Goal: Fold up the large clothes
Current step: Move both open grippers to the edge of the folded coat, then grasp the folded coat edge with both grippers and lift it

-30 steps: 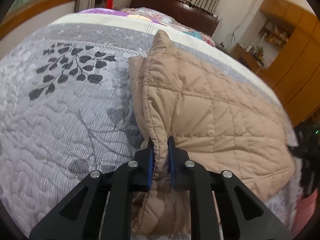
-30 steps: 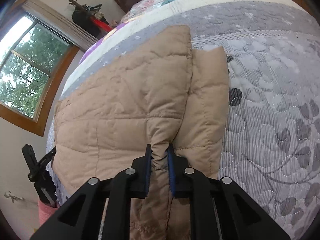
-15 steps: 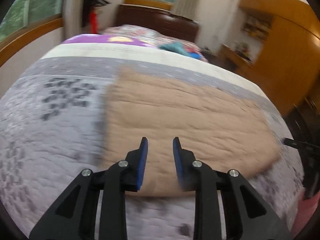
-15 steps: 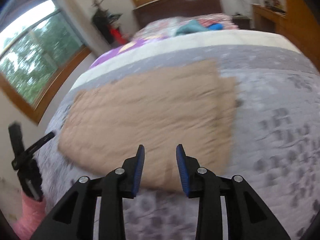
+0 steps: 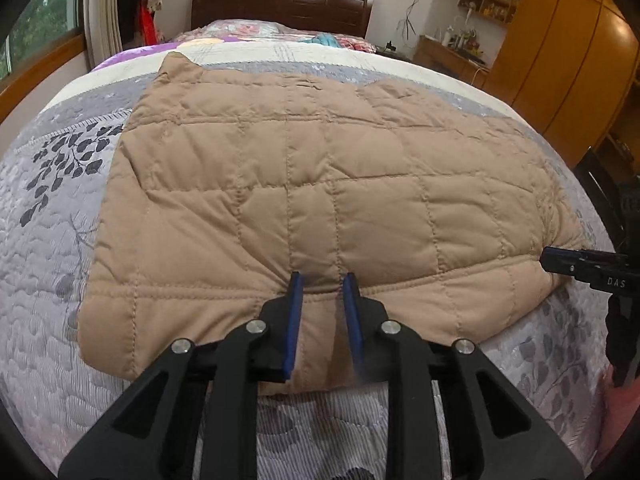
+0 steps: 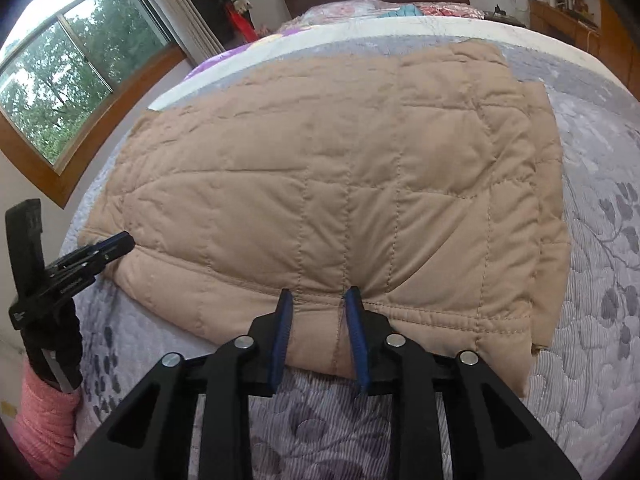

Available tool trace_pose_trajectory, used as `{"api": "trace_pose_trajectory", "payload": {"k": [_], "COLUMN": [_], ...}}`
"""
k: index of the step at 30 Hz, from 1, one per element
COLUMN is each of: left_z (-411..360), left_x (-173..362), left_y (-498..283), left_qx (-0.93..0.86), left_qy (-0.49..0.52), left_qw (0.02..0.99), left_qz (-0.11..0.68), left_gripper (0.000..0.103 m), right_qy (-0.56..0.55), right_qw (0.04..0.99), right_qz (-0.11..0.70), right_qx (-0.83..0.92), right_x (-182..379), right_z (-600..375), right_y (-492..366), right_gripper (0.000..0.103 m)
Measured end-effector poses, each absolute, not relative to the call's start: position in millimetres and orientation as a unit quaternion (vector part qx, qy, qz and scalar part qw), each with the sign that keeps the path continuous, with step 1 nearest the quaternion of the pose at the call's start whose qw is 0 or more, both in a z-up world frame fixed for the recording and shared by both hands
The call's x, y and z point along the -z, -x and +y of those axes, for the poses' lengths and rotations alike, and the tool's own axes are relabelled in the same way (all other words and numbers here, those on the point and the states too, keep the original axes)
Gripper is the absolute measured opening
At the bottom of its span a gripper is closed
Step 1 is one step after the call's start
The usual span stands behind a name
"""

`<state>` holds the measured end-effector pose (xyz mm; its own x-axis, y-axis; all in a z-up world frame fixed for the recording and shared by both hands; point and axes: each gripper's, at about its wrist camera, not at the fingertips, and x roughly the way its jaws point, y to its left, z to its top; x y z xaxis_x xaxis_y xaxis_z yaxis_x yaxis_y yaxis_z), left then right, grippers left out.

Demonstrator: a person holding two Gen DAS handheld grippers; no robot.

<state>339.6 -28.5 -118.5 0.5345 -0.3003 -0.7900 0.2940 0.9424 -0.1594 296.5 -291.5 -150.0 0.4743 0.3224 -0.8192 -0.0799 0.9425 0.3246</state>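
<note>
The tan quilted jacket [image 5: 320,184] lies folded flat across the grey leaf-patterned bedspread [image 5: 52,208], spread wide from side to side, its near hem close to the foot of the bed. The left gripper [image 5: 322,280] hangs over that hem with its 2 blue pads [image 5: 294,312] parted and nothing pinched between them; its jaws have just been easing slightly narrower. The right gripper [image 6: 316,296] sits the same way further along the hem, pads [image 6: 354,320] apart, jaws likewise just narrowing, fabric below but not clamped. A pink sleeve [image 6: 44,424] shows behind the left gripper. A window [image 6: 68,68] lights the bed's left side.
</note>
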Motion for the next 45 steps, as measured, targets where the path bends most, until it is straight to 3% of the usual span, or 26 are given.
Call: {"api": "trace_pose_trajectory", "payload": {"k": [5,8,10,12,13,14,20,30,41,44,45], "left_z": [-23.5,-12.4,0.8,16.8,26.6,41.0,107.2,137.2,94.2,78.5,74.1], "left_x": [118.4,103.4,81.3,64.0,57.1,51.3,63.1,108.7,139.5,146.0,148.7], "left_y": [-343.0,-342.4,-337.7,-336.2,-338.2,-344.4,-393.4,-442.9,-485.5,-487.5,-487.1], "left_qx": [0.170,0.180,0.188,0.181,0.176,0.164,0.125,0.174,0.225,0.261,0.262], "left_qy": [0.022,0.044,0.058,0.063,0.066,0.068,0.119,0.236,0.218,0.235,0.236], "left_qw": [0.873,0.865,0.874,0.887,0.893,0.898,0.883,0.832,0.806,0.780,0.778], "left_qz": [0.457,0.467,0.444,0.419,0.409,0.403,0.437,0.471,0.503,0.518,0.520], "left_gripper": [0.021,0.022,0.029,0.055,0.061,0.066,0.066,0.068,0.074,0.050,0.041], "right_qy": [-0.139,-0.181,-0.204,-0.217,-0.220,-0.222,-0.289,-0.340,-0.327,-0.321,-0.323], "right_qw": [0.844,0.844,0.854,0.864,0.869,0.872,0.837,0.792,0.792,0.790,0.787], "right_qz": [0.502,0.482,0.451,0.430,0.423,0.421,0.447,0.484,0.490,0.493,0.495], "right_qx": [-0.126,-0.154,-0.162,-0.148,-0.133,-0.119,-0.129,-0.148,-0.162,-0.171,-0.176], "right_x": [144.9,124.4,104.6,91.0,85.9,84.3,109.2,163.0,169.5,169.6,170.4], "right_z": [-291.4,-312.3,-339.2,-362.5,-377.9,-391.4,-444.6,-452.6,-434.1,-422.3,-419.4], "right_y": [-296.9,-286.7,-275.6,-269.8,-269.1,-270.2,-297.8,-347.8,-370.7,-378.0,-377.7], "right_gripper": [0.027,0.032,0.055,0.071,0.077,0.079,0.086,0.087,0.086,0.065,0.051]}}
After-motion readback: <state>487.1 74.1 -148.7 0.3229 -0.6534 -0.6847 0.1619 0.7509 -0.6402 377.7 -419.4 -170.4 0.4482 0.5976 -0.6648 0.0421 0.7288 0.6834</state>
